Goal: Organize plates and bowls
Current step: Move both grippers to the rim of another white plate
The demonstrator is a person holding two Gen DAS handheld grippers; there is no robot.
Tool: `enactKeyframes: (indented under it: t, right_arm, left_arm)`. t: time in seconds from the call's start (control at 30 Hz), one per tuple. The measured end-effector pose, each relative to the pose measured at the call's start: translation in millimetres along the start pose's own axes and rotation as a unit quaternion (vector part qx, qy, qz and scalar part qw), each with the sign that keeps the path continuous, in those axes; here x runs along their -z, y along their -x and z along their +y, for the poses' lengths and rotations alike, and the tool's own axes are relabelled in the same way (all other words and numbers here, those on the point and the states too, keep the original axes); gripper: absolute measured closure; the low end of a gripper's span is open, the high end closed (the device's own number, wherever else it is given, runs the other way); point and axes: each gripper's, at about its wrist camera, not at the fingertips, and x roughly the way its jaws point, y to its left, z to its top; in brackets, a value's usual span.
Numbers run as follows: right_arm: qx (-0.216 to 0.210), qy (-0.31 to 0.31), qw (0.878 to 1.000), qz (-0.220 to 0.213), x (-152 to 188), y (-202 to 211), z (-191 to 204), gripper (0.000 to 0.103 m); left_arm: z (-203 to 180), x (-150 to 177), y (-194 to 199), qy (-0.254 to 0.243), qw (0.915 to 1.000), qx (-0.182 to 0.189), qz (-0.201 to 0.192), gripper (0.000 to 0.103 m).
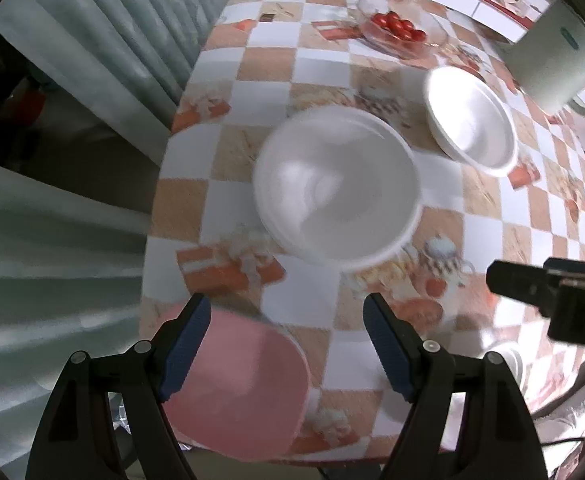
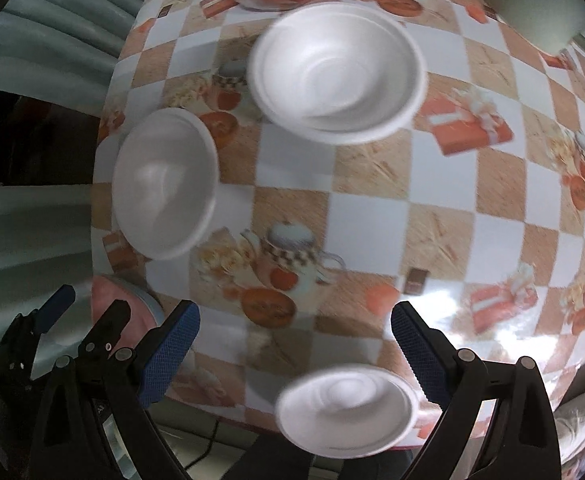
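Three white bowls sit mouth-up on the checkered table [image 2: 368, 216]: a large bowl [image 1: 336, 188] ahead of the left tool [image 1: 284, 344], a second bowl [image 1: 470, 116] beyond it to the right, and a small bowl [image 2: 346, 410] at the near edge, below the right tool [image 2: 294, 346]. A pink plate [image 1: 244, 388] lies flat under the left tool. Both tools are released, grasping nothing.

Three white bowls [image 2: 338, 72] [image 2: 166, 184] [image 2: 346, 410] stand upright, apart, on the checkered table [image 2: 368, 220]; pink plate [image 1: 240, 392] lies flat at its near corner.
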Motion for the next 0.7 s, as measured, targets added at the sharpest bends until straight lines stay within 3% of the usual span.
enactKeyframes:
  t: [0.27,0.7]
  right_arm:
    - [0.014,-0.006,1.0,0.0,-21,-20,18,0.006]
    - [-0.002,-0.04,0.999,0.004,-50,-52,27,0.006]
  left_arm:
    - [16,-34,-18,-0.002,1.0,-0.01,0.0,0.022]
    - [25,-66,-59,-0.019,0.9991,-0.037,0.011,0.022]
